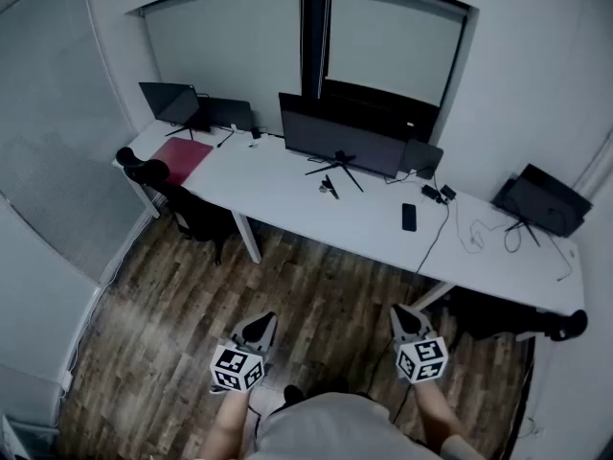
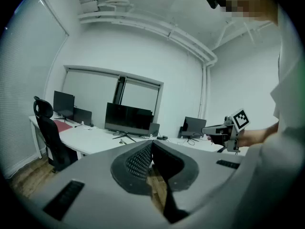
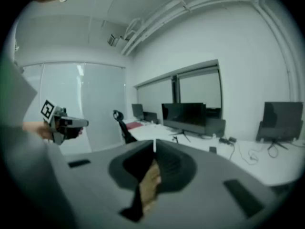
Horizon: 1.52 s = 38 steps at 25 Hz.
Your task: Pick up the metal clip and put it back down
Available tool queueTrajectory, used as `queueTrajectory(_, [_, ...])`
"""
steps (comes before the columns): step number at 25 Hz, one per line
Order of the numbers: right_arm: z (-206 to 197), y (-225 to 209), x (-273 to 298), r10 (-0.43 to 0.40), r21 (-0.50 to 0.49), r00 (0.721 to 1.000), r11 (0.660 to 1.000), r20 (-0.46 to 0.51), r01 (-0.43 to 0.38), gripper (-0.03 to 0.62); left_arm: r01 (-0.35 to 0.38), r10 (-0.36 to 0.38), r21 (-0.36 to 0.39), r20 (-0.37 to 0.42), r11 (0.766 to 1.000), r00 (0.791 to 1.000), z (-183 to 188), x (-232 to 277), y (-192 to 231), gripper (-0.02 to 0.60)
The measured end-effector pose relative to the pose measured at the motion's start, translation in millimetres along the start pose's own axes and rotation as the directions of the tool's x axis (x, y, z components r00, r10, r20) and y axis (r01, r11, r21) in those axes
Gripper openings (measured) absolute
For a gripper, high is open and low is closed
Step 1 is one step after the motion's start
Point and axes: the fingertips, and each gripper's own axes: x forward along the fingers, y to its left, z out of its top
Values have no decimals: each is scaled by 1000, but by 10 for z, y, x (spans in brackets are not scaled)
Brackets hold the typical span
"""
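Note:
A small dark metal clip [image 1: 330, 188] lies on the white desk [image 1: 287, 185] by the stand of the middle monitor [image 1: 340, 134]; it is too small to make out in detail. I stand well back from the desk on the wooden floor. My left gripper [image 1: 261, 326] and right gripper [image 1: 402, 314] are held out in front of me, far short of the desk. In the left gripper view the left gripper [image 2: 151, 142] has its jaws together with nothing in them. In the right gripper view the right gripper [image 3: 154, 146] is likewise shut and empty.
A black phone [image 1: 409, 217] and cables [image 1: 479, 233] lie on the desk's right part. A black office chair [image 1: 196, 209] stands at the desk's left, near a red mat [image 1: 182, 156] and two more monitors. Another screen [image 1: 541, 202] sits far right.

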Motion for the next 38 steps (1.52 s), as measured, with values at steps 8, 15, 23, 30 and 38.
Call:
queueTrajectory(8, [3,29,0,-6,-7,1000,1000,15,6,35,3,-3,0,1,1000,1000,-10,-22,11,32])
queueTrajectory(15, [-25,67,-19,-10,19,1000,1000,13,9,35,11,-11,0,-4,1000,1000,-49,-62,14,32])
queueTrajectory(23, [-69,275,-17,-21,21,1000,1000,-9,21,37,18,-18,-13,-11,1000,1000,-101,-212,154,32])
queueTrajectory(30, [-212,498,4,-32,23,999,999,-43,33,37,34,-34,-20,-18,999,999,-187,-375,280,32])
queueTrajectory(38, [-267,712,33,-44,14,997,999,-59,44,37,27,-28,-38,-24,999,999,-276,-540,488,32])
